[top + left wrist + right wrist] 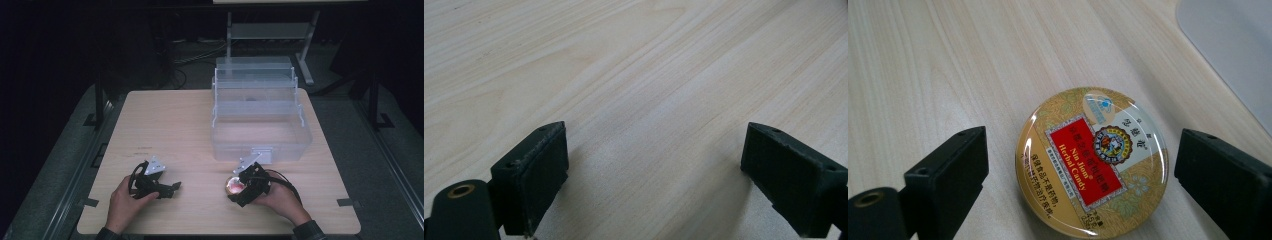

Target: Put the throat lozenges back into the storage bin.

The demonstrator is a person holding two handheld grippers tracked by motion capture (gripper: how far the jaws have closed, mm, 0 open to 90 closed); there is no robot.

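A round gold candy tin (1093, 160) with a red label lies flat on the wooden table (175, 130). My right gripper (1083, 172) is low over it, one black jaw on each side, and a gap of table shows between each pad and the tin's rim. In the high view the tin (233, 186) sits near the front edge, just left of the right gripper (240, 190), which a hand holds. My left gripper (174, 187) rests at the front left, pointing right. Its jaws (656, 175) stand wide apart over bare wood.
A clear plastic toolbox (300, 145) stands open at the back right of the table, its latch facing me just beyond the right gripper. Its pale corner (1233, 50) shows in the right gripper view. Dark floor and a metal stand lie behind the table.
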